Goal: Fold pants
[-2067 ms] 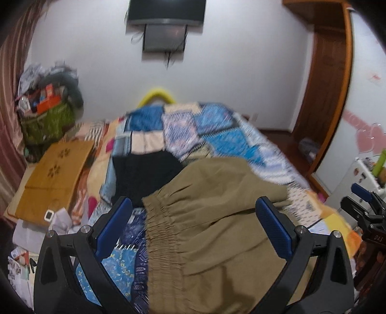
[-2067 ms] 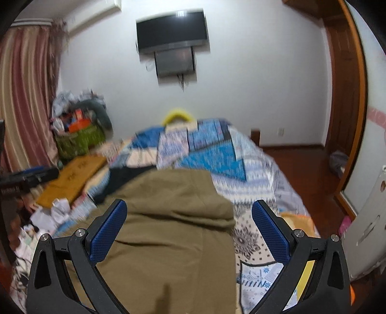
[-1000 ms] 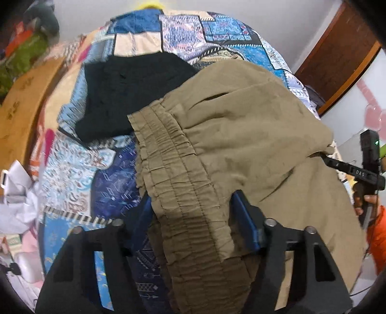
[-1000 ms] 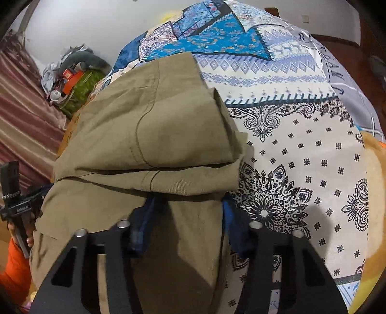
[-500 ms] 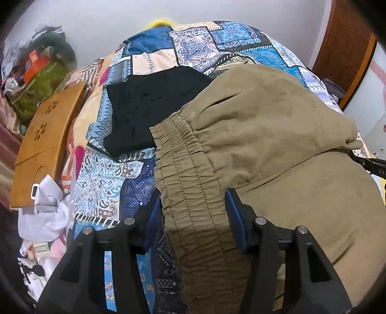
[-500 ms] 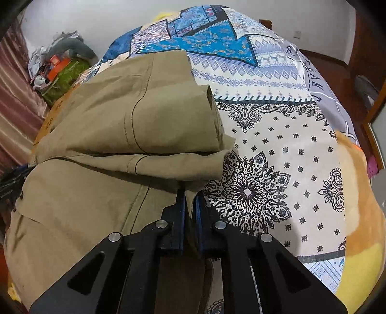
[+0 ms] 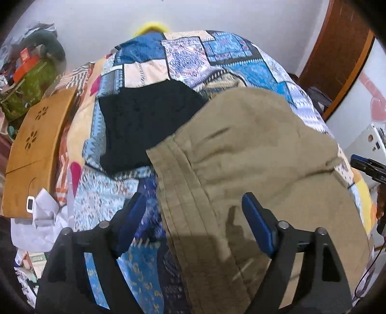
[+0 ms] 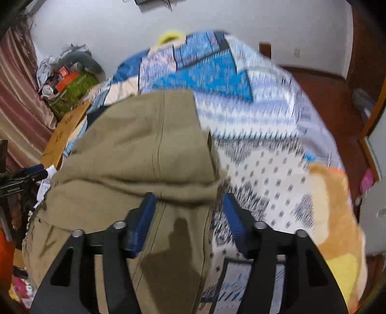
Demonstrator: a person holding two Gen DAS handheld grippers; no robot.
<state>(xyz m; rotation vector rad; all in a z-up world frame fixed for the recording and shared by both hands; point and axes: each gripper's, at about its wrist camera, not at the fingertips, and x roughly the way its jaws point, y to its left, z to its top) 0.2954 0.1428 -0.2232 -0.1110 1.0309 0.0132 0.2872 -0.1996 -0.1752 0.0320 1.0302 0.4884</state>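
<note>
On the patchwork bed (image 7: 241,50) lies one pair of khaki pants (image 7: 260,154), partly folded, beside one black garment (image 7: 144,125). Both grippers, left (image 7: 193,217) and right (image 8: 188,217), gape wide, holding nothing. Soft, light cloth probably slumps easily; pinch the thick waistband (image 7: 183,193) and hem edge.

Patchwork bedspread (image 7: 149,70) in blue, white and peach panels covers the bed. A black garment (image 7: 142,125) lies flat on it. Beside the bed on the left, a wooden board (image 7: 36,147) with flower-shaped cutouts; near its lower end, crumpled white paper (image 7: 45,212). In the far left corner, a green bag (image 8: 72,93) heaped with clutter (contents indistinct). Striped curtain (image 8: 17,96) at the left edge; wooden door frame (image 7: 337,55) at right; white wall (image 8: 217,21) behind.
</note>
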